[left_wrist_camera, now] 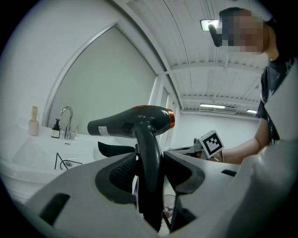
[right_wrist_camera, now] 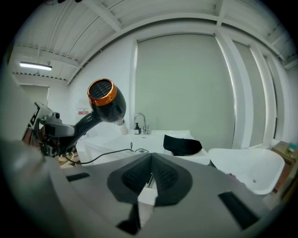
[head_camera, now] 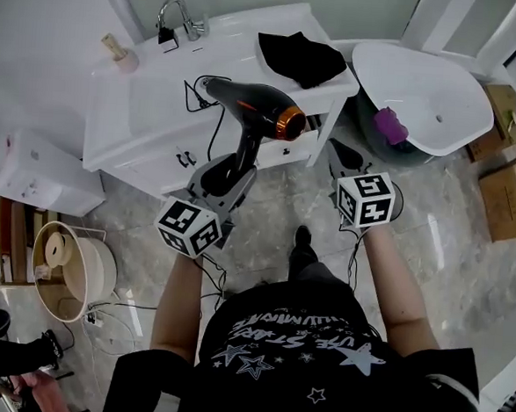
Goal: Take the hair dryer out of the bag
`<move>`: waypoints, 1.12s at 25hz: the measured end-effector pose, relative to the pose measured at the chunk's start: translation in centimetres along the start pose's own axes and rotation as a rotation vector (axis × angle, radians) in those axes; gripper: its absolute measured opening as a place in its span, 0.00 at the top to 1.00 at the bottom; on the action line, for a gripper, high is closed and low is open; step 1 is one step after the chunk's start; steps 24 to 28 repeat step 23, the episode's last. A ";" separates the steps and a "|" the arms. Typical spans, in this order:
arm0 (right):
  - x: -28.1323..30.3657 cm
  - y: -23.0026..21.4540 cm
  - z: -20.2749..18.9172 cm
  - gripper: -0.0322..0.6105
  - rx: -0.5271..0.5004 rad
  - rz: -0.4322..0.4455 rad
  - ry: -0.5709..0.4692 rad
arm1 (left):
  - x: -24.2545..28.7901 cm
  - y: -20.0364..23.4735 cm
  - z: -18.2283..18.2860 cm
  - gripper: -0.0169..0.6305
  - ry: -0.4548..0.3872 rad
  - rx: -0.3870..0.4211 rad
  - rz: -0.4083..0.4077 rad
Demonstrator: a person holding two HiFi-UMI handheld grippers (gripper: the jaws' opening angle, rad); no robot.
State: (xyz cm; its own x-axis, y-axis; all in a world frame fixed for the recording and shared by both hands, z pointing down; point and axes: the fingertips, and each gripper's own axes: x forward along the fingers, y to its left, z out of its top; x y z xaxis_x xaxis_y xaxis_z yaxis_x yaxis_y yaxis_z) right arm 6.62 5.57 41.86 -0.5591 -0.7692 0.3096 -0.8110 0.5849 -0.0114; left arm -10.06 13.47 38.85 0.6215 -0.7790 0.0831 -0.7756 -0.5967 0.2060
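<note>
The black hair dryer (head_camera: 256, 109) with an orange ring at its nozzle is held upright by its handle in my left gripper (head_camera: 233, 165), above the front edge of the white washbasin counter (head_camera: 159, 114). In the left gripper view both pads press on the handle (left_wrist_camera: 148, 172). Its cord (head_camera: 214, 127) trails down toward the counter. The black bag (head_camera: 300, 57) lies flat on the counter's far right corner, apart from the dryer. My right gripper (head_camera: 343, 156) hovers to the right of the dryer, shut and empty (right_wrist_camera: 151, 175); it sees the dryer (right_wrist_camera: 105, 99) at upper left and the bag (right_wrist_camera: 182, 145) ahead.
A tap (head_camera: 176, 14) and a soap bottle (head_camera: 119, 54) stand at the counter's back. A white tub (head_camera: 424, 93) with a purple item (head_camera: 390, 125) sits to the right, with cardboard boxes (head_camera: 511, 197) beyond. A beige bin (head_camera: 70, 271) stands on the floor at left.
</note>
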 end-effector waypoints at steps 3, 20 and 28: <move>-2.2 1.5 -0.7 0.94 0.001 -0.016 -0.002 | -2.0 -1.0 -0.3 0.67 -0.016 0.000 -0.006; -9.7 6.0 -3.8 0.94 0.055 -0.046 -0.015 | -8.0 -4.7 -1.0 0.67 -0.041 0.014 -0.012; -10.3 6.6 -4.1 0.94 0.047 -0.036 -0.010 | -8.7 -5.1 -1.1 0.67 -0.049 0.006 -0.007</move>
